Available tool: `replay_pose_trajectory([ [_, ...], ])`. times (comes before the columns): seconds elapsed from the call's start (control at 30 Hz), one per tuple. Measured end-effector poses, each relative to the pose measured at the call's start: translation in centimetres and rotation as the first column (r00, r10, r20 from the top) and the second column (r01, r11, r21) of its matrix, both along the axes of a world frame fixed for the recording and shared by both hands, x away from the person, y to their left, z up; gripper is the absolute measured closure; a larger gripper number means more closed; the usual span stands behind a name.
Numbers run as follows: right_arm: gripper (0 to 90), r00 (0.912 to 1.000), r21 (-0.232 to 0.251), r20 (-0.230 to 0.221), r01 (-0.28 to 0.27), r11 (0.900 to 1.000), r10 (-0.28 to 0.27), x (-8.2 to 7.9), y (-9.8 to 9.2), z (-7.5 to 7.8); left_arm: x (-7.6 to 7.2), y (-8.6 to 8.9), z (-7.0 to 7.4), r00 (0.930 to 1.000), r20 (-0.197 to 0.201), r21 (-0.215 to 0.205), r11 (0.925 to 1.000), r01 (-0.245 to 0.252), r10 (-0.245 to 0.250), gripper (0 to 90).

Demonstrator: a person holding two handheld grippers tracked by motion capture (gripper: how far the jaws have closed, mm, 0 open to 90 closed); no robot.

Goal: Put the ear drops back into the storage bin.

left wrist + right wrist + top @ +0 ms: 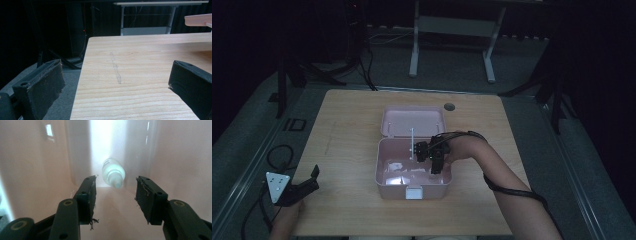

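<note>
Black padded tongs (115,195), glossy white bottle (113,173)

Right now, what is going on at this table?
A person works with two handheld grippers. The right gripper points down into an open pink box, jaws apart above a small white bottle lying on the box floor, not gripping it. The left gripper rests open at the table edge, holding nothing.

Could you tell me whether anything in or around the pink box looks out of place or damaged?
Nothing is spilled. A small white bottle lies on its side on the floor of the open pink box, and the right gripper has frayed threads hanging from its jaw pads.
</note>
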State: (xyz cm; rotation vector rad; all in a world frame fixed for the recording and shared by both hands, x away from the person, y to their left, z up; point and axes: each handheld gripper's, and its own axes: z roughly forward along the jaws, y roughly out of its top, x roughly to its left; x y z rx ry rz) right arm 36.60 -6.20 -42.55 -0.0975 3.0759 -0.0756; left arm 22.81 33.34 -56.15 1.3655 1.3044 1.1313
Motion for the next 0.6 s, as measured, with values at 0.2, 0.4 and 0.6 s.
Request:
replay_pose_trajectory([
  [0.2,46.7,0.9998,0.064,0.018,0.002,0.998,-0.003,-0.2,-0.9,1.9,0.0,0.0,0.0,1.0,-0.001,0.0,1.0,0.001,-0.001,0.3],
  [0.4,45.7,0.9995,0.1,0.025,0.015,0.995,-0.018,-0.4,-2.0,3.2,0.0,0.0,0.0,1.0,-0.001,-0.001,1.0,0.0,0.0,0.3],
  [0.6,42.6,0.9978,0.139,0.044,0.044,0.989,-0.05,-0.2,-3.9,4.7,0.0,0.0,0.0,1.0,-0.002,0.001,1.0,-0.001,0.001,0.3],
])
